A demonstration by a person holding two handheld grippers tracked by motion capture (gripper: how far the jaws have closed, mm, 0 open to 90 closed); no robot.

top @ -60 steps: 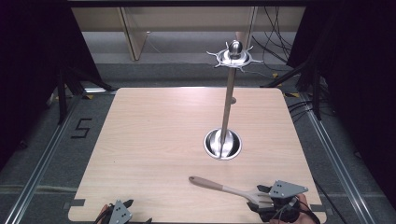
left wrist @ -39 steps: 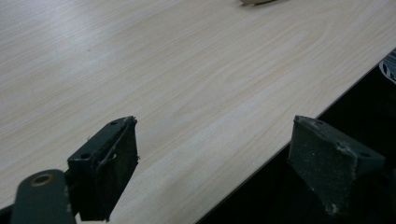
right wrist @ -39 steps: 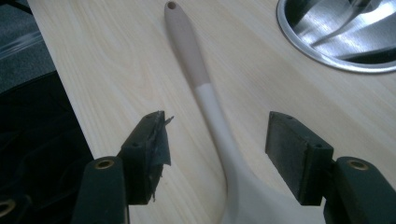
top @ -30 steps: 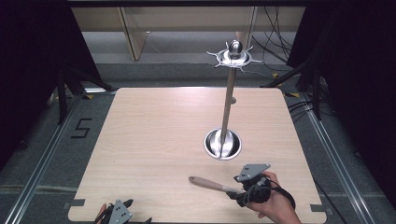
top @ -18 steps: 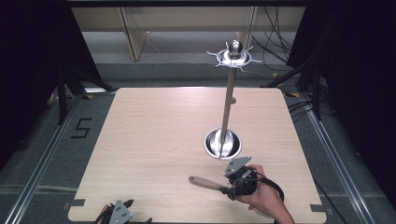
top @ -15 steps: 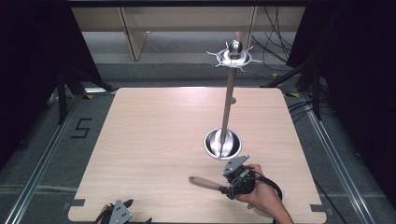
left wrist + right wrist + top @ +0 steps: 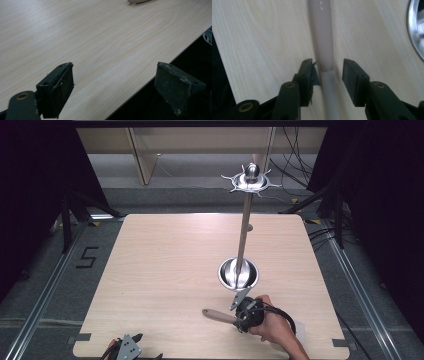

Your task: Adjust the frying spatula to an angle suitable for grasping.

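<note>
A utensil with a pale wooden handle (image 7: pixel 216 314) lies flat on the table near its front edge. My right gripper (image 7: pixel 239 320) is down over it, held in a hand. In the right gripper view the handle (image 7: pixel 322 37) and its grey shank (image 7: pixel 329 100) run between the two jaws. The jaws have just been closing around the utensil. The left pad (image 7: pixel 310 73) is at the handle's edge, while a gap remains at the right pad (image 7: pixel 350 75). My left gripper (image 7: pixel 131 341) rests at the table's front left edge, open (image 7: pixel 115 82) and with nothing between its jaws.
A tall metal stand rises from a round shiny base (image 7: pixel 239 274) just beyond the right gripper, with a ring of hooks at its top (image 7: pixel 251 180). The wooden table (image 7: pixel 165 255) stretches left and back. The base's rim (image 7: pixel 415 30) shows in the right gripper view.
The right gripper has moved left along the utensil toward its handle and sunk onto it, and its jaws have narrowed. The left gripper has stayed put.
</note>
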